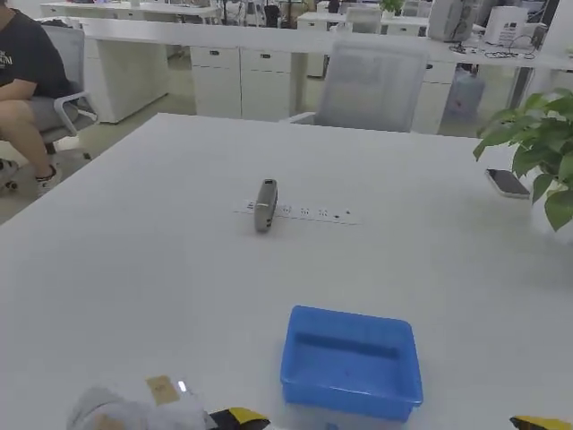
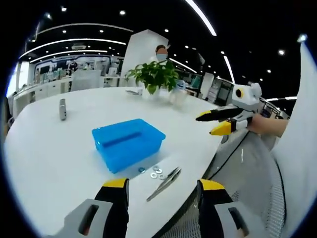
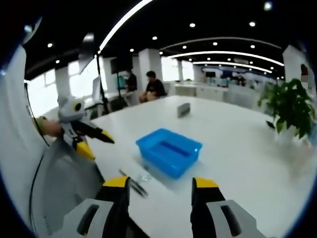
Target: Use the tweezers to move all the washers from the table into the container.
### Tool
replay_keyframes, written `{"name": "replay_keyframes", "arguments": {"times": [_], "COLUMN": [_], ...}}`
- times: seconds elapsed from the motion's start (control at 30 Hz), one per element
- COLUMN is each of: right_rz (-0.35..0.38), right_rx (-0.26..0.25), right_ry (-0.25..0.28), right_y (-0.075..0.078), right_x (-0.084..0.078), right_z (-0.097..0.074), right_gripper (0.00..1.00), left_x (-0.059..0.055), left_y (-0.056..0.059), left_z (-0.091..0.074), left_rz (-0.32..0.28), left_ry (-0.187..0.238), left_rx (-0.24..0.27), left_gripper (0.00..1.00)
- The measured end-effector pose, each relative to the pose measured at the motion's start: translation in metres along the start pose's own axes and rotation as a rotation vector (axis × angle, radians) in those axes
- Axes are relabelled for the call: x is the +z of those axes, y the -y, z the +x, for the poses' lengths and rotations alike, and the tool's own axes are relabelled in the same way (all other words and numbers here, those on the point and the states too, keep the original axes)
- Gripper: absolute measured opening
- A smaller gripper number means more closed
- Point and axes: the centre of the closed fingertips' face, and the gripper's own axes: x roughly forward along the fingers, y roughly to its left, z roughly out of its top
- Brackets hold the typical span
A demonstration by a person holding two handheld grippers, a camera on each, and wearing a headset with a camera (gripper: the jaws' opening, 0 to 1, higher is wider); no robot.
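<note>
A blue plastic container (image 1: 351, 358) stands on the white table (image 1: 134, 260) near its front edge. In the left gripper view, metal tweezers (image 2: 164, 183) lie by the table edge, with a few small washers (image 2: 156, 171) between them and the container (image 2: 128, 141). My left gripper (image 2: 164, 184) is open and empty, just short of the tweezers. My right gripper (image 3: 160, 183) is also open and empty, off the table edge, facing the tweezers (image 3: 131, 183), washers (image 3: 145, 177) and container (image 3: 169, 150). Each gripper shows in the other's view, the right gripper (image 2: 225, 119) and the left gripper (image 3: 94, 141), both with jaws apart.
A grey device (image 1: 265, 204) rests by a flush socket strip (image 1: 309, 213) mid-table. A phone (image 1: 508, 183) and a potted plant (image 1: 537, 143) sit at the right. An office chair (image 1: 372, 85) stands beyond the table, and a person (image 1: 18, 81) sits at the far left.
</note>
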Motion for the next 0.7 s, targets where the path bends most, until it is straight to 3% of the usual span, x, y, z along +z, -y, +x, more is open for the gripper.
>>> {"name": "replay_keyframes", "arguments": {"times": [0.07, 0.13, 0.27, 0.53, 0.7], "right_rz": [-0.033, -0.057, -0.084, -0.139, -0.199], "right_rx": [0.065, 0.125, 0.183, 0.224, 0.244], "right_ry": [-0.021, -0.041, -0.069, -0.133, -0.200], "right_y": [-0.015, -0.026, -0.032, -0.033, -0.036], "right_x": [-0.002, -0.006, -0.012, -0.021, -0.036], "right_z": [0.010, 0.020, 0.036, 0.055, 0.062], "right_gripper": [0.39, 0.32, 0.22, 0.15, 0.12], "left_x": [-0.005, -0.008, -0.013, -0.029, -0.035], "left_y": [0.001, 0.003, -0.001, -0.005, -0.007], "left_z": [0.003, 0.006, 0.012, 0.028, 0.037], "left_rz": [0.037, 0.018, 0.076, 0.141, 0.192], "left_ry": [-0.045, -0.073, -0.125, -0.230, -0.290], "left_rx": [-0.028, -0.071, -0.087, -0.121, -0.149], "left_gripper": [0.47, 0.40, 0.32, 0.22, 0.15]}}
